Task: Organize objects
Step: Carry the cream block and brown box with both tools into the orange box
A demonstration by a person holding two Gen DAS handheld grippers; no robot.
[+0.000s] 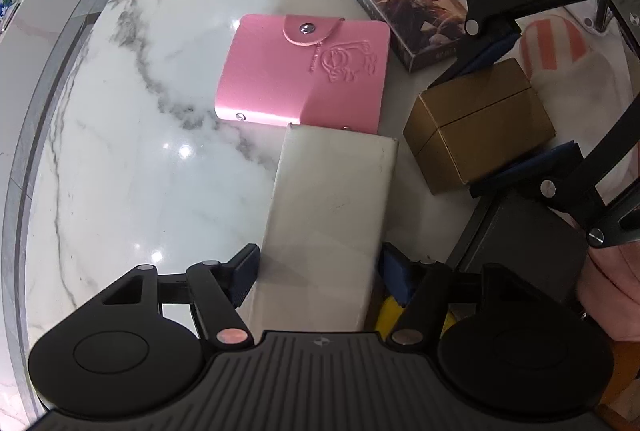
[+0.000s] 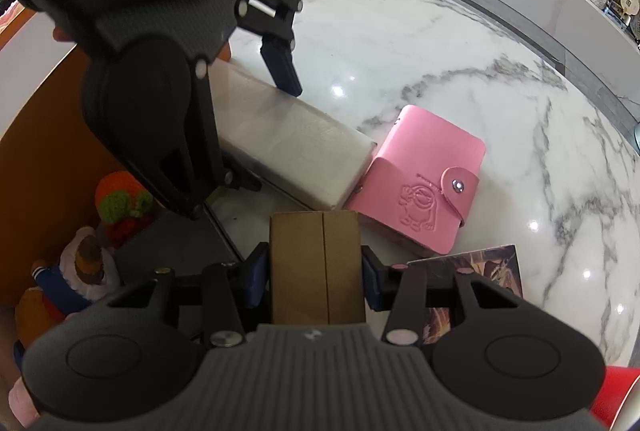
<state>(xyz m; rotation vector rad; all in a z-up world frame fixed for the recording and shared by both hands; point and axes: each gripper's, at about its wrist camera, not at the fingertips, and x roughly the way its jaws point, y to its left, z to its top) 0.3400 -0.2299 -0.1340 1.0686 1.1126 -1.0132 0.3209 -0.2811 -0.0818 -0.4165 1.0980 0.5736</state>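
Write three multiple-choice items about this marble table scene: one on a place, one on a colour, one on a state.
1. What touches the pink snap-button card wallet?
A. white rectangular box
B. red cup
C. nothing

2. What colour is the small cardboard box between the right gripper's jaws?
A. green
B. gold-brown
C. white

3. How is the wallet's flap?
A. torn off
B. hanging open
C. snapped shut

Answers: 1 A, the white box's end meets the wallet's edge. 2 B, its cardboard looks gold-brown in both views. 3 C, the flap lies flat with its stud fastened.
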